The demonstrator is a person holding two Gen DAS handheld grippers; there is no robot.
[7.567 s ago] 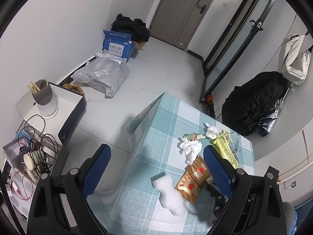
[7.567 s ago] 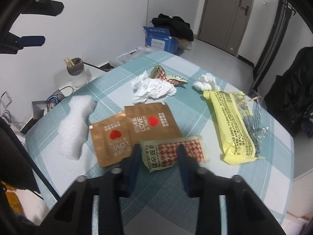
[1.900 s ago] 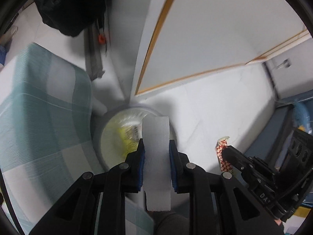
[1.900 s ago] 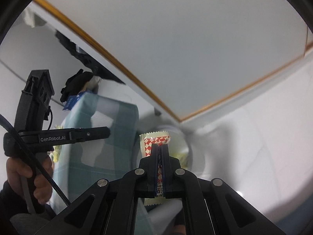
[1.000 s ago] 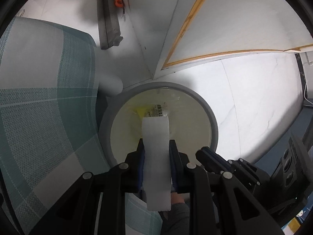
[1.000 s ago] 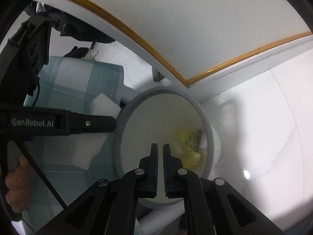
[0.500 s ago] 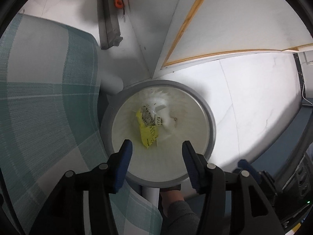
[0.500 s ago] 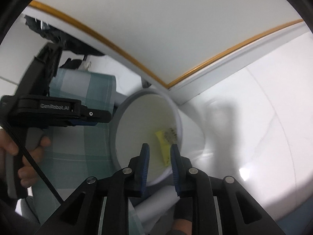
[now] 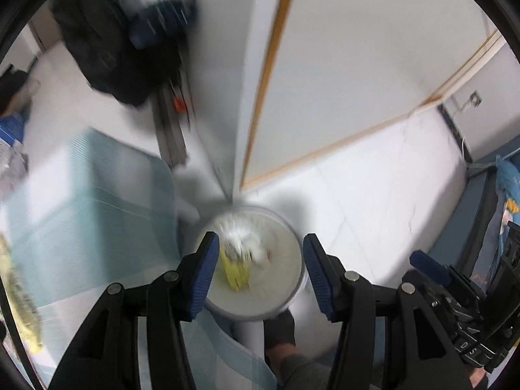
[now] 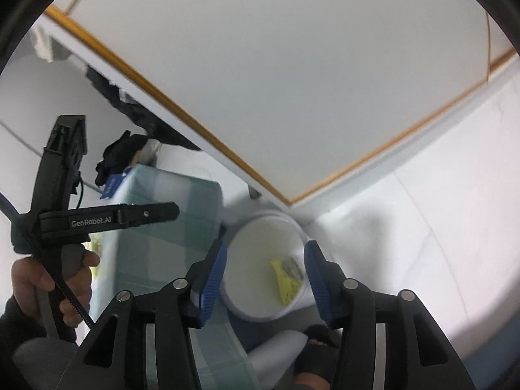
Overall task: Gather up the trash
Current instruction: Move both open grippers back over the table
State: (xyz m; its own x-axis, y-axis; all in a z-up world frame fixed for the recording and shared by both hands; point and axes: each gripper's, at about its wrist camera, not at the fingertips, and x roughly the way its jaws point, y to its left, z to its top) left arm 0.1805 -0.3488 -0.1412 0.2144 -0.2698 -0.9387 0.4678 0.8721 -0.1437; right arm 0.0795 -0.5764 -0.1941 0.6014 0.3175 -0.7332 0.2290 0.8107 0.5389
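A round white trash bin (image 9: 286, 292) stands on the floor by the table's corner; it also shows in the right wrist view (image 10: 260, 243). Inside lie a yellow wrapper (image 9: 235, 271) and white foam (image 9: 250, 243); the right wrist view shows the yellow wrapper (image 10: 286, 281). My left gripper (image 9: 258, 273) is open and empty above the bin. My right gripper (image 10: 265, 279) is open and empty above the bin too. The left gripper's body (image 10: 107, 219) shows at the left of the right wrist view.
The table with a teal checked cloth (image 9: 81, 221) lies left of the bin, with a yellow package (image 9: 19, 308) at its edge. A white wall with a wooden trim (image 9: 269, 74) rises behind. A black bag (image 9: 107, 39) sits on the floor beyond.
Both grippers let go of their trash over the bin: the foam and the checked wrapper dropped in. Both jaws opened, and both grippers have pulled back from the bin.
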